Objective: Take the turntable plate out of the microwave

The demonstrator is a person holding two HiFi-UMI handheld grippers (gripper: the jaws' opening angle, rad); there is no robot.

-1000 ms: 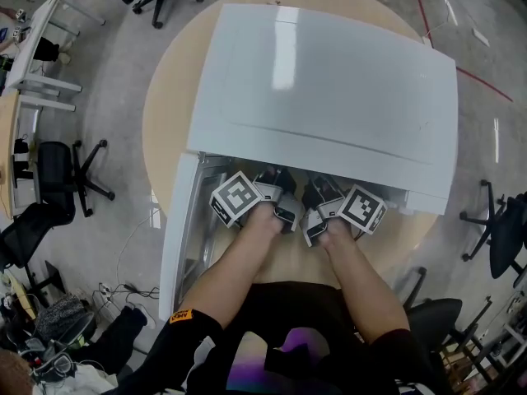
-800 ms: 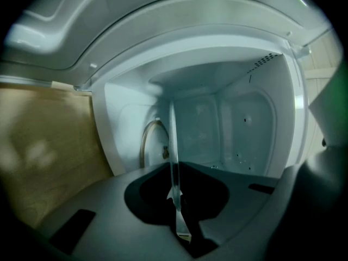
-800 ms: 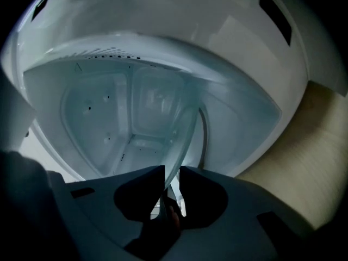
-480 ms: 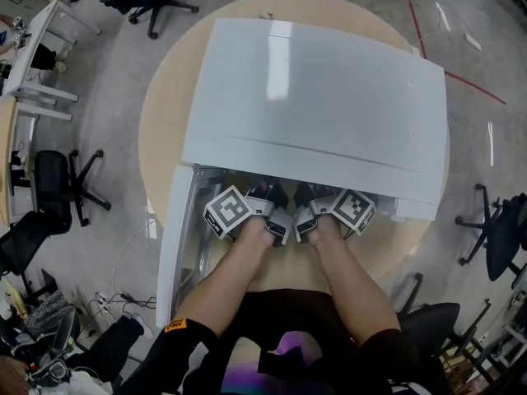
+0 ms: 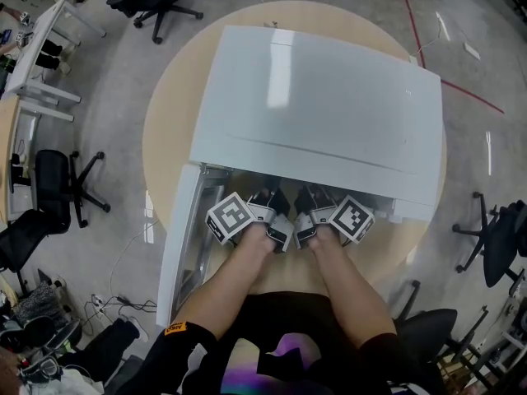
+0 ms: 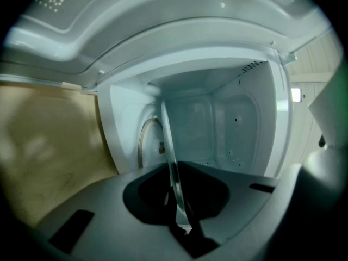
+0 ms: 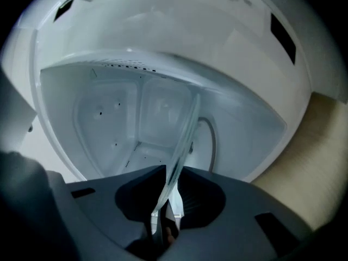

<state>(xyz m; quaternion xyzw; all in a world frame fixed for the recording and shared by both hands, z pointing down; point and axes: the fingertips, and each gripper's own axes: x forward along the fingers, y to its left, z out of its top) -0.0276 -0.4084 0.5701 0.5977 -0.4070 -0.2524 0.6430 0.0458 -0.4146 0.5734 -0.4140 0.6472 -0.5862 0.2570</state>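
Both the left tool (image 6: 179,219) and right tool (image 7: 166,213) clamp the turntable plate (image 6: 167,140) edge-on, within the microwave (image 5: 321,105) mouth

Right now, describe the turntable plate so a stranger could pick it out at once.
Start at the white microwave on the round wooden table, its door swung open. In the cavity mouth, the left gripper and right gripper are both shut on one thin disc's rim. That turntable plate is clear glass, seen edge-on, against opaque white walls.
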